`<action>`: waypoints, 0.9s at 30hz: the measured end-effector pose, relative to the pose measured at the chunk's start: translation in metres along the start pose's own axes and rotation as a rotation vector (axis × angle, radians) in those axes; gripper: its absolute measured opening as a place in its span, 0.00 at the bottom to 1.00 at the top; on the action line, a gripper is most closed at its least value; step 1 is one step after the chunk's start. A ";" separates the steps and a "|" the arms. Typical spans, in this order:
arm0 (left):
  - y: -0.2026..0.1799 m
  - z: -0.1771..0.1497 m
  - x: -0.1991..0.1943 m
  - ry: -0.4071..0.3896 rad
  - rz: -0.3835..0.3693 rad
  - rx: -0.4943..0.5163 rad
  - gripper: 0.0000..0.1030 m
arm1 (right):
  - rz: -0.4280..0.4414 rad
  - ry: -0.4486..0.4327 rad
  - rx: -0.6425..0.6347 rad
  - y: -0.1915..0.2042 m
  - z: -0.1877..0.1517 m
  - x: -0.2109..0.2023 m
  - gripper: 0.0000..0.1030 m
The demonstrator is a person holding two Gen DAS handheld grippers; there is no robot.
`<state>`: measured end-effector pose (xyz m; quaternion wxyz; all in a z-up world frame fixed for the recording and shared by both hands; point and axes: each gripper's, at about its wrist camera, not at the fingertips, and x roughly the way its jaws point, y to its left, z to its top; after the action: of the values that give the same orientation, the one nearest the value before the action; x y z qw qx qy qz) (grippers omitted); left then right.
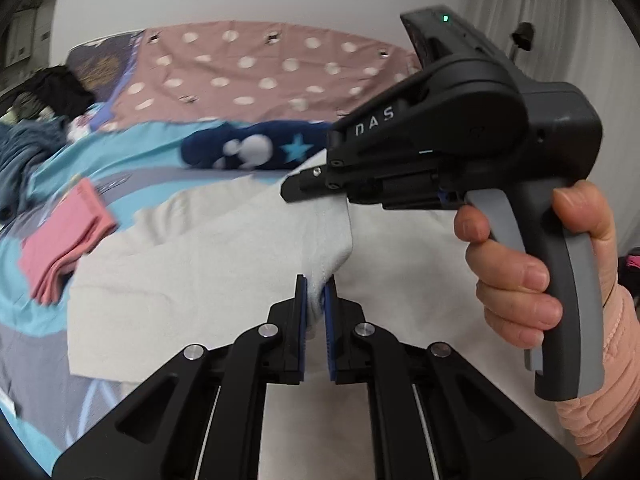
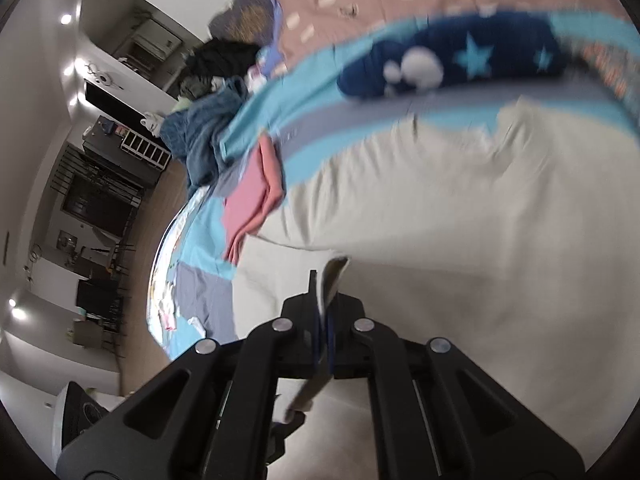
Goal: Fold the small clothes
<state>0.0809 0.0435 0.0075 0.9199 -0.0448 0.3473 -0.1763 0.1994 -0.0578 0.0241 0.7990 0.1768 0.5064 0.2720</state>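
The left tongs (image 1: 316,292) are seen closed on a fold of pale cloth (image 1: 224,256). The right tongs (image 2: 324,292) are likewise clamped on a cloth edge, and their grey handle is gripped by the right hand (image 1: 532,272).

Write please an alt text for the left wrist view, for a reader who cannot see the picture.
The left gripper is shut on a raised fold of a pale cloth spread over a bed. The right gripper, held in a hand, grips the same cloth further along. A folded pink garment lies to the left.
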 end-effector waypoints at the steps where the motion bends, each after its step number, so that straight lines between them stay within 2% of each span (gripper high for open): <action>1: -0.011 0.006 0.004 -0.001 -0.028 0.010 0.07 | -0.034 -0.038 -0.034 -0.001 0.003 -0.016 0.03; 6: -0.075 0.028 0.034 0.002 -0.123 0.092 0.08 | -0.180 -0.175 -0.101 -0.036 0.004 -0.070 0.03; 9: -0.105 0.030 0.060 0.036 -0.165 0.118 0.08 | -0.222 -0.214 -0.052 -0.076 0.005 -0.092 0.03; 12: -0.125 0.027 0.083 0.068 -0.168 0.131 0.10 | -0.253 -0.220 0.017 -0.121 0.004 -0.101 0.03; 15: -0.133 0.020 0.089 0.096 -0.179 0.143 0.26 | -0.287 -0.207 0.052 -0.154 0.003 -0.097 0.03; 16: -0.132 0.017 0.088 0.088 -0.163 0.158 0.32 | -0.300 -0.209 0.060 -0.162 0.001 -0.096 0.03; 19: -0.116 0.011 0.083 0.065 -0.076 0.182 0.37 | -0.326 -0.215 0.104 -0.190 0.000 -0.089 0.03; 23: -0.058 -0.001 0.064 0.062 0.098 0.127 0.39 | -0.301 -0.198 0.154 -0.213 -0.003 -0.078 0.04; 26: 0.000 -0.011 0.047 0.066 0.260 0.034 0.41 | -0.336 -0.204 0.158 -0.219 -0.007 -0.077 0.12; 27: 0.022 -0.017 0.039 0.071 0.311 -0.011 0.42 | -0.341 -0.200 0.156 -0.220 -0.008 -0.077 0.21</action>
<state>0.1039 0.0512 -0.0340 0.9230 0.0106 0.3834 -0.0311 0.2227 -0.2788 -0.0472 0.8637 0.1759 0.4665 0.0740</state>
